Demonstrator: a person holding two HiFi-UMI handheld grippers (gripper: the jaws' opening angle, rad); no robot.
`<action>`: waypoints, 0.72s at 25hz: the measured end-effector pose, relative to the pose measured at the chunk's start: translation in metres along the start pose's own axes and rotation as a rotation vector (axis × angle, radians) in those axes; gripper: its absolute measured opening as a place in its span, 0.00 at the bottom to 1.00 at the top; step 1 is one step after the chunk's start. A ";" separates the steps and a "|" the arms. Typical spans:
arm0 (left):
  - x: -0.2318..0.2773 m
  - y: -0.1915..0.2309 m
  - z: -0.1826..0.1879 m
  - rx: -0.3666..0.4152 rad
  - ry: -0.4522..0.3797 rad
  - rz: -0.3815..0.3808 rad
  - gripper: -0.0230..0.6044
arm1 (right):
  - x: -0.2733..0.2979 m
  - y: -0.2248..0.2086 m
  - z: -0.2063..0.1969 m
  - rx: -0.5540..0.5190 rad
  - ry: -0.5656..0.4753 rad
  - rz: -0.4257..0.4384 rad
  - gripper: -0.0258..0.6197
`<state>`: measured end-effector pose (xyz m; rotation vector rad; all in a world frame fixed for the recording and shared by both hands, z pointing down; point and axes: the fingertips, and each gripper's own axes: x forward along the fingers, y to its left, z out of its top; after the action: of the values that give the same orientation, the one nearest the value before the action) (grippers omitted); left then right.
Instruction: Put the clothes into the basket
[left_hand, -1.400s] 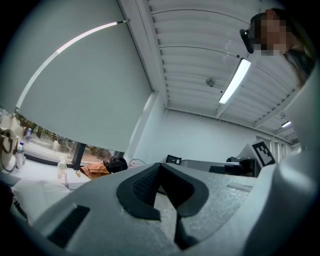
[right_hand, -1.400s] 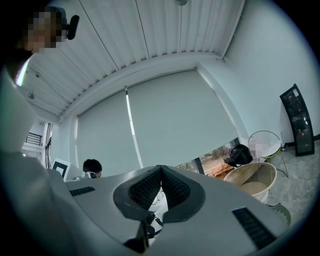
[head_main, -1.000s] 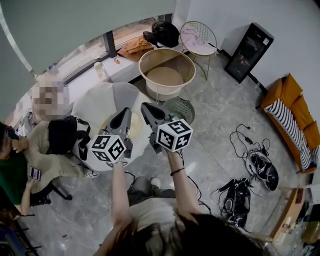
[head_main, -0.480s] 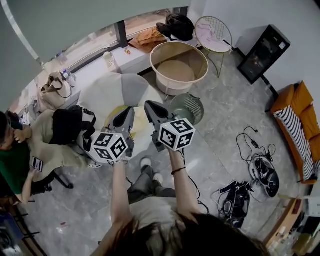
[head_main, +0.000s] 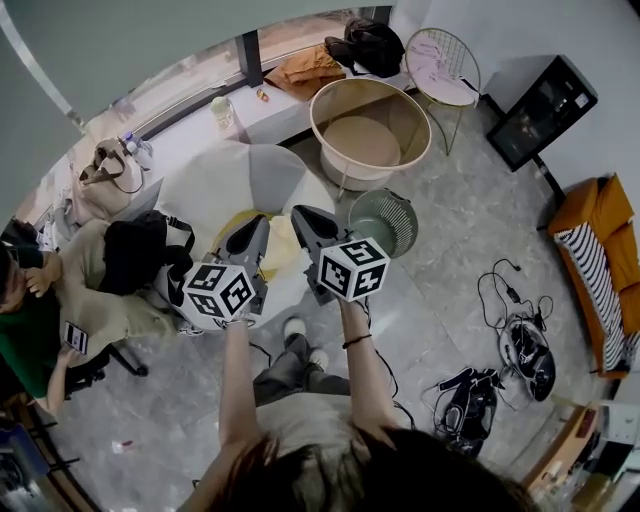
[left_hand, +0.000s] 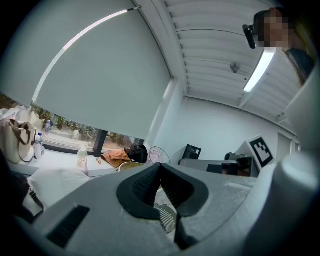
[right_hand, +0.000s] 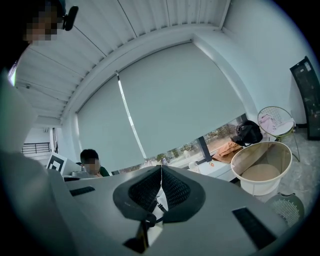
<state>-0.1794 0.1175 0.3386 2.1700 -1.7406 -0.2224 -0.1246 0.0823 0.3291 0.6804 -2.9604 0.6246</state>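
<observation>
Straight ahead of me the big white rounded beanbag (head_main: 215, 185) blocks any low path. The grey-green wire mesh bin (head_main: 383, 222) stands just beside it on the right. Beyond both, the round beige basket (head_main: 405, 108) is open from above. The grey tiled floor (head_main: 450, 220) gives room until the heap of black cables and gear (head_main: 525, 350).

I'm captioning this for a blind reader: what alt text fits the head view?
From above: a person holds the left gripper and right gripper, both shut and empty, over a yellow cloth on a white cushion. A round beige basket stands beyond, a small wire bin beside.
</observation>
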 end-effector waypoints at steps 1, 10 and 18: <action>0.005 0.006 0.000 -0.003 0.004 0.001 0.05 | 0.006 -0.004 -0.001 0.008 0.005 -0.001 0.05; 0.035 0.043 0.007 -0.003 0.028 -0.005 0.05 | 0.054 -0.036 0.003 0.033 0.012 -0.025 0.05; 0.048 0.062 -0.011 -0.030 0.069 0.029 0.05 | 0.088 -0.045 0.006 0.014 0.046 0.044 0.05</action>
<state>-0.2215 0.0618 0.3756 2.1044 -1.7187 -0.1639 -0.1841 0.0064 0.3515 0.5948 -2.9388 0.6549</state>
